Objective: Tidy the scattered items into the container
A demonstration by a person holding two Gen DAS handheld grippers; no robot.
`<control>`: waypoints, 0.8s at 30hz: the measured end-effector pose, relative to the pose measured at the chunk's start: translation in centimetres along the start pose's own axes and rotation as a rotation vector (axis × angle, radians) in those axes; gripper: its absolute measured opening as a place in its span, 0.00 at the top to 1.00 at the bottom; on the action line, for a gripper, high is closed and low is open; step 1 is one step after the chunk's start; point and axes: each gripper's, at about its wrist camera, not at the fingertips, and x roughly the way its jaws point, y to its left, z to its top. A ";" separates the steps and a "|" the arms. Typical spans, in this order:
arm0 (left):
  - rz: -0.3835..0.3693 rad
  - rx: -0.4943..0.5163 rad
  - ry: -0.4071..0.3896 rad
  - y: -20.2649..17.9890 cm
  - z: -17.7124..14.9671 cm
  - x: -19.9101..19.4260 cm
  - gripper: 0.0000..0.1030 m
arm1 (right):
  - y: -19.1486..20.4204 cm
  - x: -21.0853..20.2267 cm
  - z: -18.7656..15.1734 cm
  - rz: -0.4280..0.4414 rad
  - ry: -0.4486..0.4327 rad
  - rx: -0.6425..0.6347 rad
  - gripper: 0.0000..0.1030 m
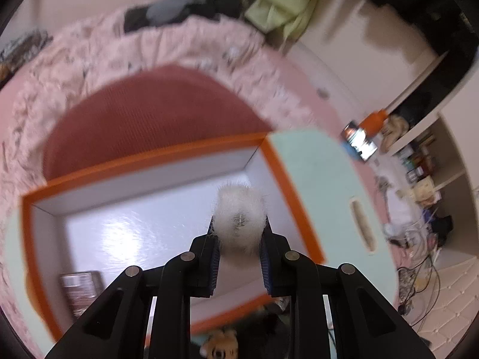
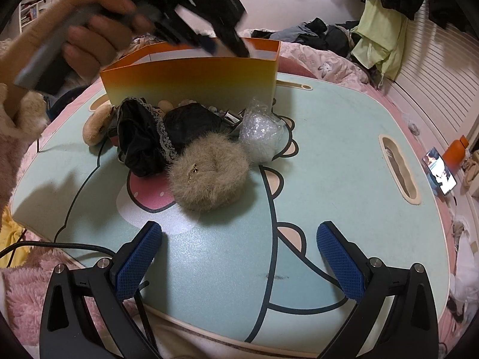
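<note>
No text, brand, number or sign can be read in either view. A small packet (image 1: 79,281) lying in the box (image 1: 143,161) to the left of the left claw (image 1: 238,233) bears a pale label, but it is too blurred to make out. The phone screen (image 2: 439,174) far to the right of the right claw (image 2: 239,257) is lit, with nothing legible on it. Book spines and packages on the shelf (image 1: 419,173) at the far right of the left claw's view are too small and smeared to read. The tabletop (image 2: 329,149) carries only a cartoon drawing, no lettering.
</note>
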 end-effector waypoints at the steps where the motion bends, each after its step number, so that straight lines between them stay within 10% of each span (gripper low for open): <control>1: -0.016 0.013 -0.025 -0.2 -0.3 -1.5 0.79 | 0.0 0.0 0.0 0.000 0.000 0.000 0.00; 9: -0.136 0.024 -0.105 1.9 -9.0 -7.7 0.79 | 0.0 0.0 -0.1 -0.001 0.001 -0.001 0.00; 21: 0.019 0.035 -0.023 3.4 -18.8 -3.7 0.79 | 0.0 -0.1 0.2 -0.003 0.001 0.000 0.00; 24: 0.058 0.050 -0.084 3.0 -19.1 -3.4 0.63 | 0.0 -0.1 0.1 -0.003 0.001 0.000 0.00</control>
